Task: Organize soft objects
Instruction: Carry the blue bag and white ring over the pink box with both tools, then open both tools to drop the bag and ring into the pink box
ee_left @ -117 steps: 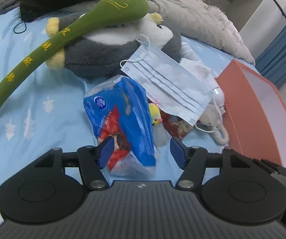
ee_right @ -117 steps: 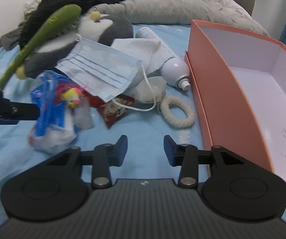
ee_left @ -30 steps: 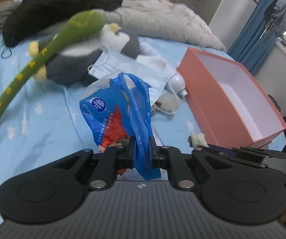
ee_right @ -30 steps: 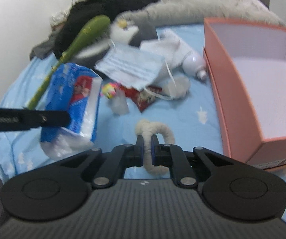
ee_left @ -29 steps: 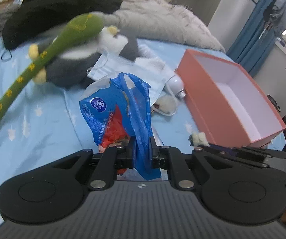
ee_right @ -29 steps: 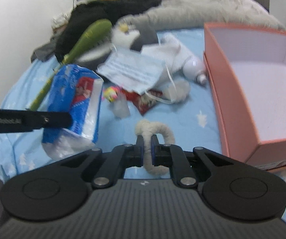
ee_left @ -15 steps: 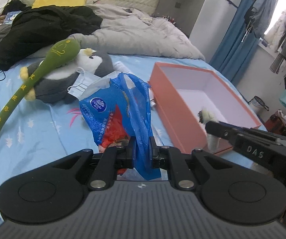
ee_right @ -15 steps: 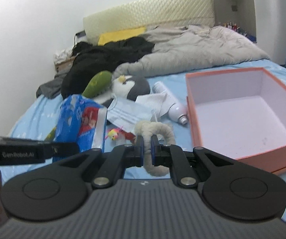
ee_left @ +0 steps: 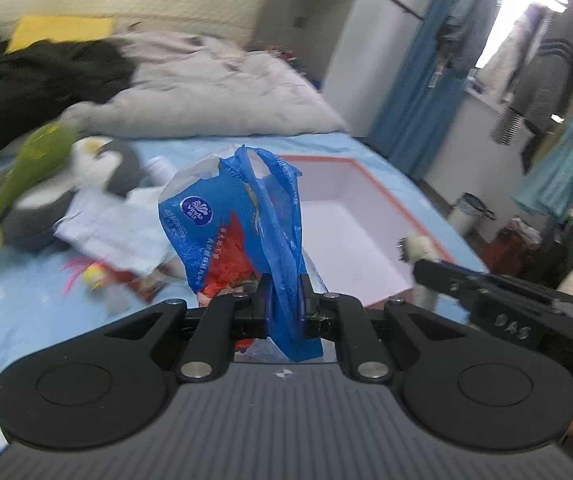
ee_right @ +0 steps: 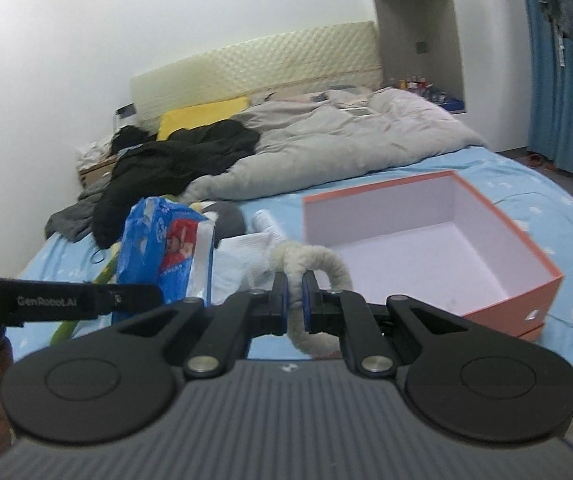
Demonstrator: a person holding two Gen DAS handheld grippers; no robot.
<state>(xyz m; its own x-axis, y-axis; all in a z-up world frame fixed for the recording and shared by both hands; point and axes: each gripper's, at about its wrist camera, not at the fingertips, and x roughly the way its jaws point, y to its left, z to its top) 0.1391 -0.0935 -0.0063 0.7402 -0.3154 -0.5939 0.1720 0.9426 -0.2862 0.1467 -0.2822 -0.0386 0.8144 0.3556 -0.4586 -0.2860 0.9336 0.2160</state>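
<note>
My left gripper (ee_left: 283,280) is shut on a blue and red tissue pack (ee_left: 230,232), held in the air above the bed; the same tissue pack (ee_right: 164,250) shows at the left of the right wrist view. My right gripper (ee_right: 291,282) is shut on a cream fluffy hair ring (ee_right: 314,264), also lifted; that hair ring (ee_left: 420,246) hangs at the right in the left wrist view. The open orange box (ee_right: 506,248) with a white inside lies on the blue sheet ahead and to the right, and the orange box (ee_left: 346,216) sits behind the pack.
A penguin plush (ee_left: 98,168), a green snake plush (ee_left: 26,168), a face mask (ee_left: 114,232), a small pink and yellow toy (ee_left: 90,274) and a white bottle (ee_right: 268,220) lie left of the box. A grey duvet (ee_right: 346,136) and black clothes (ee_right: 182,156) fill the bed's far end.
Both grippers have risen and swung toward the box with their loads. The view now shows the whole bed, the headboard and the room beyond, and the box looks nearer.
</note>
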